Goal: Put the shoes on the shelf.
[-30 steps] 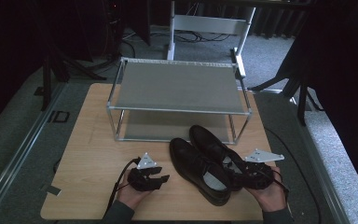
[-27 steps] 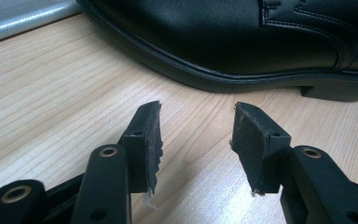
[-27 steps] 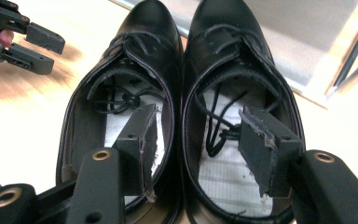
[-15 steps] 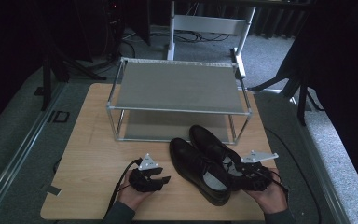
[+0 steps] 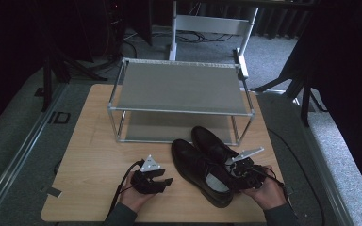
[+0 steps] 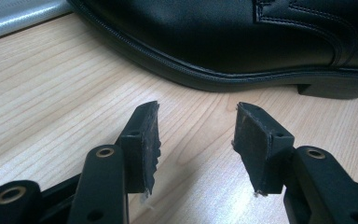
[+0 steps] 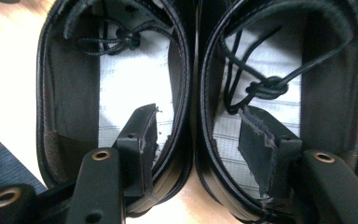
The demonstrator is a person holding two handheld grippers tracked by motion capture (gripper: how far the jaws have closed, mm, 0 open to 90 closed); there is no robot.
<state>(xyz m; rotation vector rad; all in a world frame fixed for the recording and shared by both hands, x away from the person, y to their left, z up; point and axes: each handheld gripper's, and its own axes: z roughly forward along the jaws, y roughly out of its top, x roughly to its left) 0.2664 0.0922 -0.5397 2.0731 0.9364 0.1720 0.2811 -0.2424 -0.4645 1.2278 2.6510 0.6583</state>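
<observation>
dim room, grey carpet point(image 5: 9, 136), white chair point(image 5: 212, 23).

Two black leather shoes point(image 5: 206, 162) are lying just in front of the silver-grey metal rack point(image 5: 181, 89), their white insoles point(image 7: 121, 79) showing faint printed lines and their thin laces point(image 7: 261, 86) looking black too. The table point(image 5: 94, 141) under the rack is showing pale wood with a streaky grain. The left gripper point(image 5: 166, 177), left of the shoes, is appearing black with a light grey three-cornered plate; the right gripper point(image 5: 235, 170), at the shoes' heels, is wearing the same colours. Beyond the rack, grey carpet point(image 5: 273, 56) is spreading.
</observation>
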